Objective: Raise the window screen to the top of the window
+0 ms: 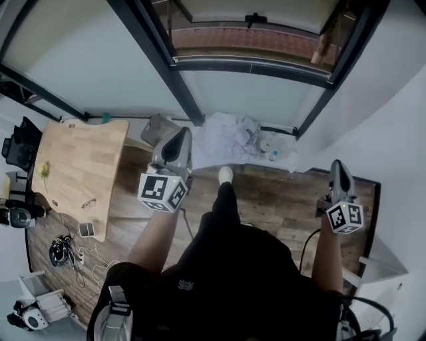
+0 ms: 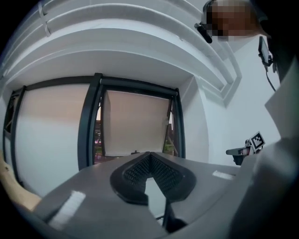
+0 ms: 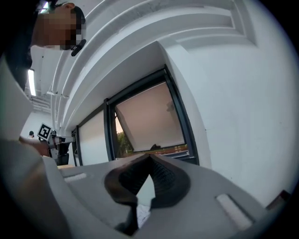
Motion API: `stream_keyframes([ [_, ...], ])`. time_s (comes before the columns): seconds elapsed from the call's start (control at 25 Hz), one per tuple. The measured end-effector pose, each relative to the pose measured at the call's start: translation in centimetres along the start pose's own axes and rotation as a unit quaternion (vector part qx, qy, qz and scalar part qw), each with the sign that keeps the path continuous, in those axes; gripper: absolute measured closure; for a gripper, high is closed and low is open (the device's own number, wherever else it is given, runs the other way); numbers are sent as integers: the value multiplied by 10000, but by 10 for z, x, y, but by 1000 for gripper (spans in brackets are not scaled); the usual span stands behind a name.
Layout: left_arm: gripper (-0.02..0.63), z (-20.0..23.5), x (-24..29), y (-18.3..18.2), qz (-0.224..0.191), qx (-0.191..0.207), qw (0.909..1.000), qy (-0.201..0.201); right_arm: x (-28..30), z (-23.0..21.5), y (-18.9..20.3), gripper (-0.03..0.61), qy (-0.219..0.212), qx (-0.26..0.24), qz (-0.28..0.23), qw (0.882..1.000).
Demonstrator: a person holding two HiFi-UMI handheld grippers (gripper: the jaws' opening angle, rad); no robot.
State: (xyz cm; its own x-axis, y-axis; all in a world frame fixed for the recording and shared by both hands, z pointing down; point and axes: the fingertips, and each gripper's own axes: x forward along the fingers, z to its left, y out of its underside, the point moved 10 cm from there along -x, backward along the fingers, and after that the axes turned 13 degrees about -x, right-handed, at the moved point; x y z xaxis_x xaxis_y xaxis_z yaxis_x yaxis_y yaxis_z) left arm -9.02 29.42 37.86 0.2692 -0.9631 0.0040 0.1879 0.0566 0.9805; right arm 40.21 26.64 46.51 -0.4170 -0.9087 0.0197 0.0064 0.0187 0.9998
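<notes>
My left tool (image 1: 178, 136) points level, closed on nothing, toward the window screen (image 2: 135, 123) drawn most of the way down the window ahead, and my right tool (image 1: 338, 165), also closed and empty, aims likewise, I judge to reach its bottom handle (image 1: 256, 18).

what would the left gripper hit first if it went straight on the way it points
Most likely the lower edge of the window screen: the left gripper, jaws shut, lines up with it, and nothing shows in between. Depth is unclear, so this is a guess.
</notes>
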Motion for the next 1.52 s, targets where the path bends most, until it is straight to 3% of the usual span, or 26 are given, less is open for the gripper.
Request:
stream_keyframes([
  [0.28,607,68,110,5,103,-108,9985,536,79,3,7,580,526,16,77,9986],
  [0.44,607,114,179,0,285,219,9973,633,153,15,-5,580,804,-141,-19,9967],
  [0.6,606,147,238,-4,335,272,9935,1050,231,25,-13,580,783,-165,164,9967],
  [0.8,607,191,296,-2,337,732,9901,1147,325,38,-25,580,680,-333,267,9968],
  [0.92,607,211,324,-1,404,687,9882,1308,371,41,-26,580,691,-383,242,9966],
  [1.0,607,220,338,-4,481,722,9860,1427,391,40,-29,580,691,-415,230,9965],
  [1.12,606,223,356,-14,475,1143,9784,1653,408,31,-38,580,696,-428,405,9958],
  [1.24,607,220,373,-15,391,1136,9754,1851,417,22,-41,580,796,-552,625,9933],
  [1.52,607,231,408,17,790,1098,9772,1637,441,12,-38,580,515,-724,817,9927],
])
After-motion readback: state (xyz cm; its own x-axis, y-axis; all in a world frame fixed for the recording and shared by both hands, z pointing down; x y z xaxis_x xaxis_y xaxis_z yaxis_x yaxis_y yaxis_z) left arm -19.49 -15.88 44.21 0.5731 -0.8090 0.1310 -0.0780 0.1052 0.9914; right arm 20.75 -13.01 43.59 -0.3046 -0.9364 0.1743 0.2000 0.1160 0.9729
